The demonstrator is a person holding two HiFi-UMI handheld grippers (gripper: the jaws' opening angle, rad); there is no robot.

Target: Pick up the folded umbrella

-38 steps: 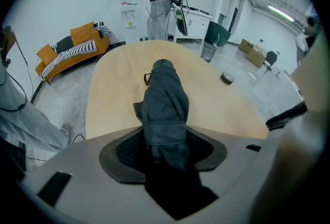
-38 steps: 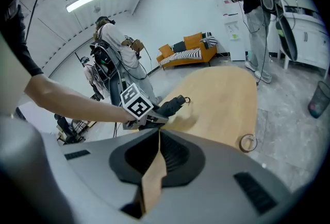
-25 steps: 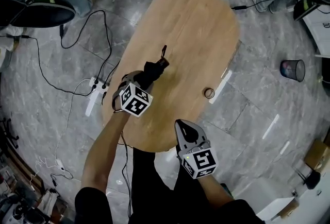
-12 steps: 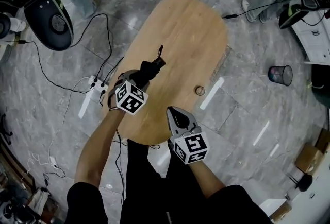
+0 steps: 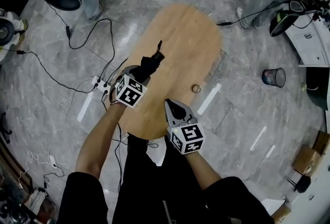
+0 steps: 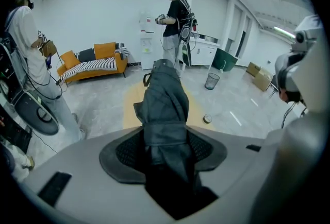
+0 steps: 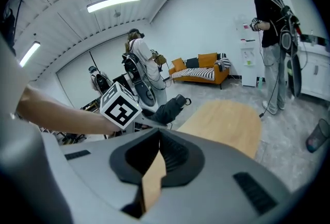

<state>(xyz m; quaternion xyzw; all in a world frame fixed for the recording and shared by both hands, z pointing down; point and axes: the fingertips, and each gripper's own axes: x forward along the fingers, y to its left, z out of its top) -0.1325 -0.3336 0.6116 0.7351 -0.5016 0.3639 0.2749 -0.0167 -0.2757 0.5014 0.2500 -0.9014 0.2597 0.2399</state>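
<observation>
The folded black umbrella [image 5: 150, 62] hangs above the left side of the oval wooden table [image 5: 180, 32], with its strap end pointing away from me. My left gripper [image 5: 140, 71] is shut on the umbrella's near end. In the left gripper view the dark fabric bundle [image 6: 165, 107] fills the space between the pads [image 6: 203, 148], and the gripper [image 6: 166, 155] holds it clear of the tabletop. My right gripper [image 5: 172, 106] hovers over the table's near edge, its jaws together and empty. The right gripper view shows the umbrella [image 7: 167, 110] and the left arm's marker cube ahead to the left.
A small tape roll [image 5: 196, 88] lies on the table's right part. A power strip [image 5: 98, 84] and cables run over the floor at the left. A mesh bin [image 5: 273, 76] stands at the right. People stand at the far corners, near an orange sofa [image 6: 95, 63].
Both grippers have risen, and the umbrella has gone up with the left one. The table now looks smaller and farther below.
</observation>
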